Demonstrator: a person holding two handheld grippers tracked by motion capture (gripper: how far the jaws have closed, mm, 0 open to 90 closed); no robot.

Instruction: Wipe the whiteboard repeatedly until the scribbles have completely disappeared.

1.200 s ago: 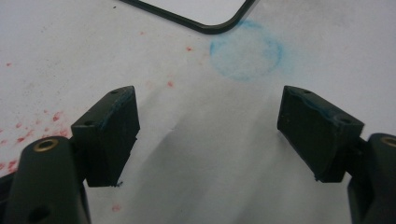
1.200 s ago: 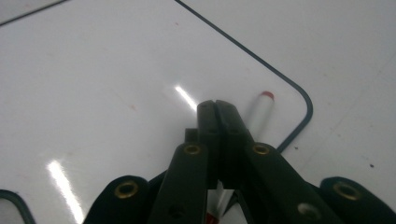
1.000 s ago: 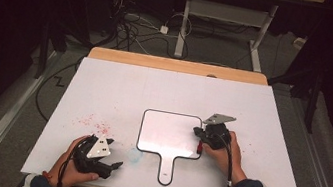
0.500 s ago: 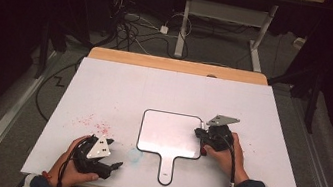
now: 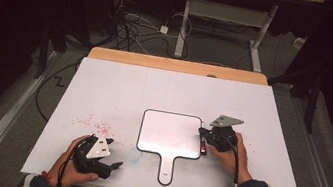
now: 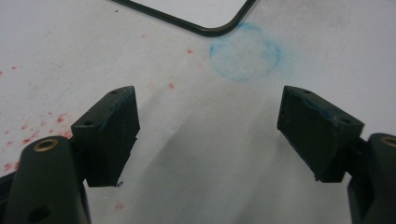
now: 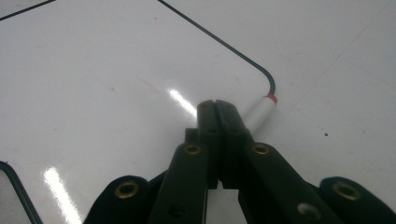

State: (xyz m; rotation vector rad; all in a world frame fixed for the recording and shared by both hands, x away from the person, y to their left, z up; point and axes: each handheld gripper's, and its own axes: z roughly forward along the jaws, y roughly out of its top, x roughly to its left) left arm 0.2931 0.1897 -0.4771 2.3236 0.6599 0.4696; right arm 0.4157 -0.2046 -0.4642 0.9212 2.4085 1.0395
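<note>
A small whiteboard point(image 5: 170, 133) with a black rim and a short handle lies flat on the white table point(image 5: 165, 88). My right gripper point(image 5: 203, 132) is at the board's right edge with its jaws shut pad to pad and nothing between them. In the right gripper view, the shut right gripper point(image 7: 216, 105) hovers over the board point(image 7: 116, 79), and a white marker with a red band point(image 7: 260, 111) lies just beyond it by the board's corner. That marker point(image 5: 203, 146) rests along the board's right rim. My left gripper point(image 5: 115, 164) rests open near the front left; the left gripper point(image 6: 210, 126) holds nothing.
A faint blue round smudge point(image 6: 245, 53) marks the table just off the board's lower left corner point(image 6: 210, 28). Red specks point(image 5: 96, 125) dot the table left of the board. Cables and desk legs point(image 5: 184, 25) stand on the dark floor beyond the table's far wooden edge point(image 5: 179, 65).
</note>
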